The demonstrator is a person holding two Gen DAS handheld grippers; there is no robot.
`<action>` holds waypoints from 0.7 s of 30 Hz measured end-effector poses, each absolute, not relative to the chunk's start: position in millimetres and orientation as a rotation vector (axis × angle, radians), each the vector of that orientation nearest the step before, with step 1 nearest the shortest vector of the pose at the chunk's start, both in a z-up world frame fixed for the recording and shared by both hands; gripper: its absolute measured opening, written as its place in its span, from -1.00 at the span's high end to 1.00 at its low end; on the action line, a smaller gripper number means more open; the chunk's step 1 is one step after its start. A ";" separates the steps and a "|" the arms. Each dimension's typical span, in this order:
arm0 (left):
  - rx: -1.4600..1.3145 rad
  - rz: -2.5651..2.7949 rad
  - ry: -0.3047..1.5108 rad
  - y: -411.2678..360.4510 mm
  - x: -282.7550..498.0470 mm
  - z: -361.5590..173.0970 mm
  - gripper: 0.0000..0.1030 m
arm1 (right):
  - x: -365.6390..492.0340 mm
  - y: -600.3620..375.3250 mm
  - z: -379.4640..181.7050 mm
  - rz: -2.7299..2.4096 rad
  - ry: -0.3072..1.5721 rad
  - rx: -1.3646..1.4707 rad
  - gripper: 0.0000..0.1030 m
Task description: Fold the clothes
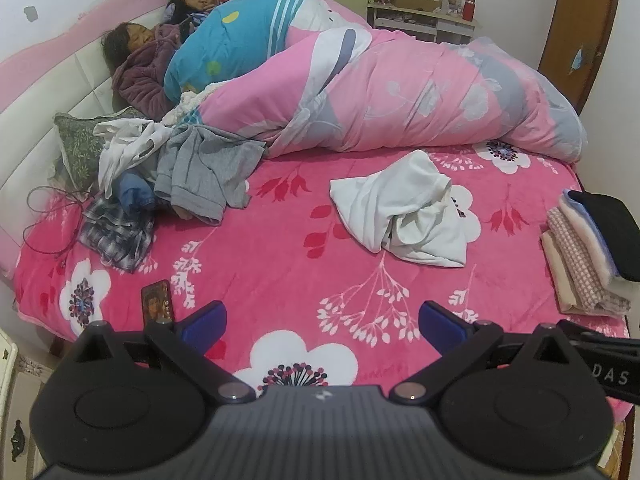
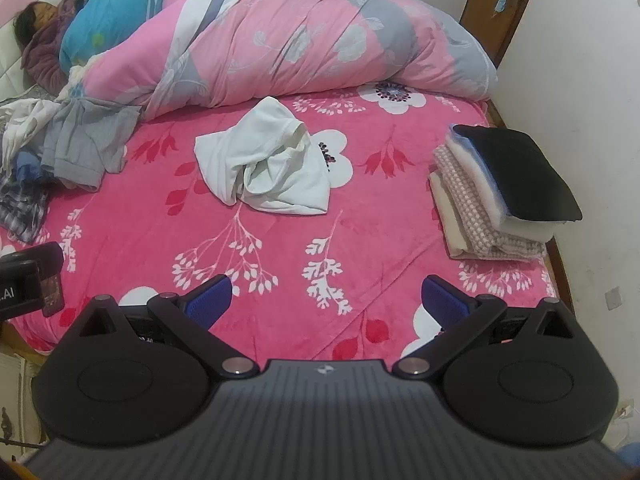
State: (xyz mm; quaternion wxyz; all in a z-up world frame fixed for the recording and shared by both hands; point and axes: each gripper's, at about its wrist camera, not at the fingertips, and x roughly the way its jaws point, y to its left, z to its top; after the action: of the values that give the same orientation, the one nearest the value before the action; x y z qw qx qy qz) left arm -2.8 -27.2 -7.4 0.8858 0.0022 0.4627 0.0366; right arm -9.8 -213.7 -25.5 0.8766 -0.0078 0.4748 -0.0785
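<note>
Done so far: a stack of folded clothes [image 2: 500, 192] sits at the right edge of the bed [image 2: 288, 240], near the wall; a black piece lies on top, with white, pink-checked and cream layers under it. I judge these finished.
In hand now: nothing. The left gripper [image 1: 322, 322] hovers over the near part of the bed with its jaws spread wide and empty; the right gripper [image 2: 327, 300] does the same, jaws wide apart, nothing between them.
Next piece, by my guess: the crumpled white garment [image 2: 264, 168] lies alone mid-bed, apart from both grippers and from the stack. It is bunched, not flattened, so folding of it has not begun.
Left to do: a heap of unfolded clothes [image 1: 168, 172] lies at the left, by the headboard: a grey garment [image 1: 204, 176], a white one, something blue and a plaid piece [image 1: 116, 232].
Bystanders: two people lie under a pink quilt [image 1: 400, 92] at the far side.
Clutter: a phone [image 1: 157, 300] lies near the bed's front edge, just beyond the left gripper.
Progress: roughly midway, perhaps less.
</note>
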 end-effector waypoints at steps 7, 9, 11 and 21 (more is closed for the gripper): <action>0.006 0.096 0.970 -30.5 8.1 -10.4 -0.99 | 3.5 -217.6 -29.3 -0.150 0.998 -0.010 -0.97; 0.005 0.107 0.974 -31.3 11.8 -11.6 -0.99 | 7.2 -219.4 -30.9 -0.142 0.999 -0.009 -0.97; 0.000 0.115 0.975 -32.3 15.0 -12.7 -0.99 | 12.0 -222.3 -32.6 -0.129 0.999 -0.008 -0.97; -0.018 0.137 0.943 -45.3 30.9 -23.5 -0.99 | 36.8 -254.5 -50.0 -0.005 0.976 0.103 -0.97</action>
State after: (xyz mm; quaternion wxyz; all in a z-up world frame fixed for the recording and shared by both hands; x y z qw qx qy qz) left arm 30.9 -45.3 -23.5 0.8886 -0.0088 0.4539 0.0660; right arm 36.8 -254.5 -50.0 0.8820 0.0495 0.4687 -0.0026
